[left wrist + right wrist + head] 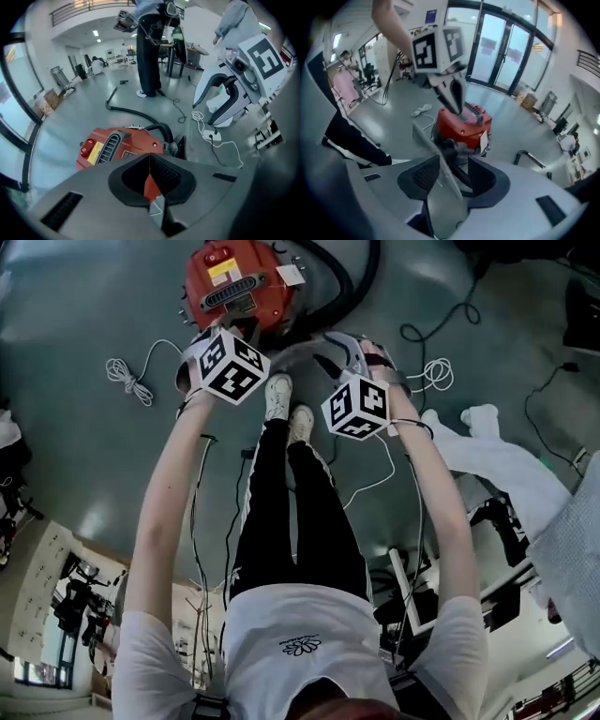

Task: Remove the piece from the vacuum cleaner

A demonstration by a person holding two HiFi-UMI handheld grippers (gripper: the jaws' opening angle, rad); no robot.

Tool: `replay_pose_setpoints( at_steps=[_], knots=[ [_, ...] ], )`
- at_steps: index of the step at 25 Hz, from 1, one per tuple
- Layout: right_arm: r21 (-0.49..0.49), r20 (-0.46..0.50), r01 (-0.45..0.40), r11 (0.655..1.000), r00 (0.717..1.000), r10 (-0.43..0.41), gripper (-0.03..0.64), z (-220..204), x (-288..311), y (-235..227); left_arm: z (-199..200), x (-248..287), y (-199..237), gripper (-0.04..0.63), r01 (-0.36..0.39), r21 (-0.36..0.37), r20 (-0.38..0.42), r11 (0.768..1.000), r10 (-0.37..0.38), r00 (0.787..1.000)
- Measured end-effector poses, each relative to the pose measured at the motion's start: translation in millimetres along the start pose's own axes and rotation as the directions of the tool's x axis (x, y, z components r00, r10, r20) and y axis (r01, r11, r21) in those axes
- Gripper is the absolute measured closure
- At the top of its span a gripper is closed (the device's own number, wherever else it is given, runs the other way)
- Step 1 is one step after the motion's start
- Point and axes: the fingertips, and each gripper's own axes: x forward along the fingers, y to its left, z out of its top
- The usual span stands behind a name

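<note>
The red vacuum cleaner [234, 287] stands on the grey floor just ahead of the person's shoes, its black hose [349, 282] curling off to the right. In the right gripper view a thin flat grey piece [440, 168] slants between the jaws of my right gripper [452, 169]. It leans by the left pad and the right pad stands clear of it, so this gripper is open. My left gripper [150, 176] is shut with pads meeting. In the right gripper view its fingers [457, 101] reach down onto the top of the vacuum [464, 124].
White cables [131, 381] lie coiled on the floor left of the vacuum, and more white cable [436, 371] on its right. A white power strip [211, 136] and a white garment [497, 456] lie to the right. Another person [150, 47] stands beyond.
</note>
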Motion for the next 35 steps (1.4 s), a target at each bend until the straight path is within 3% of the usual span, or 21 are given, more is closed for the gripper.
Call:
replay_pose_setpoints(
  at_steps=[3, 6, 9, 13, 18, 19, 20, 22, 27, 35],
  knots=[
    [-0.056, -0.100, -0.089, 0.994, 0.992, 0.083, 0.442, -30, 32, 15, -10, 17, -4, 0.589, 0.029, 0.095, -0.091, 0.995, -0.020, 0.996],
    [-0.100, -0.165, -0.122, 0.987, 0.981, 0.105, 0.442, -49, 52, 24, -24, 31, -10, 0.589, 0.075, 0.172, -0.177, 0.982, -0.045, 0.983],
    [-0.121, -0.201, -0.138, 0.983, 0.973, 0.112, 0.443, -59, 67, 27, -27, 34, -12, 0.589, 0.096, 0.217, -0.195, 0.971, -0.053, 0.979],
    [-0.127, -0.235, -0.150, 0.980, 0.965, 0.117, 0.443, -64, 86, 30, -27, 35, -12, 0.589, 0.120, 0.209, -0.215, 0.971, -0.074, 0.974],
    [-0.254, -0.306, -0.134, 0.958, 0.951, 0.052, 0.447, -75, 107, 37, -28, 39, -15, 0.589, 0.143, 0.219, -0.255, 0.965, -0.085, 0.963],
    [-0.268, -0.319, -0.133, 0.954, 0.947, 0.042, 0.496, -76, 110, 37, -28, 39, -16, 0.589, 0.143, 0.230, -0.262, 0.963, -0.080, 0.962],
    [-0.266, -0.331, -0.135, 0.955, 0.943, 0.041, 0.547, -76, 112, 36, -28, 39, -16, 0.589, 0.140, 0.246, -0.270, 0.959, -0.071, 0.960],
    [-0.233, -0.352, -0.143, 0.962, 0.934, 0.054, 0.572, -75, 113, 33, -27, 38, -15, 0.591, 0.127, 0.287, -0.286, 0.950, -0.041, 0.957],
    [-0.247, -0.374, -0.137, 0.959, 0.927, 0.036, 0.583, -78, 110, 41, -26, 40, -15, 0.589, 0.097, 0.321, -0.315, 0.942, 0.009, 0.949],
    [-0.228, -0.349, -0.127, 0.965, 0.936, 0.041, 0.588, -81, 102, 65, -27, 42, -16, 0.591, 0.105, 0.323, -0.327, 0.941, 0.007, 0.945]
  ],
)
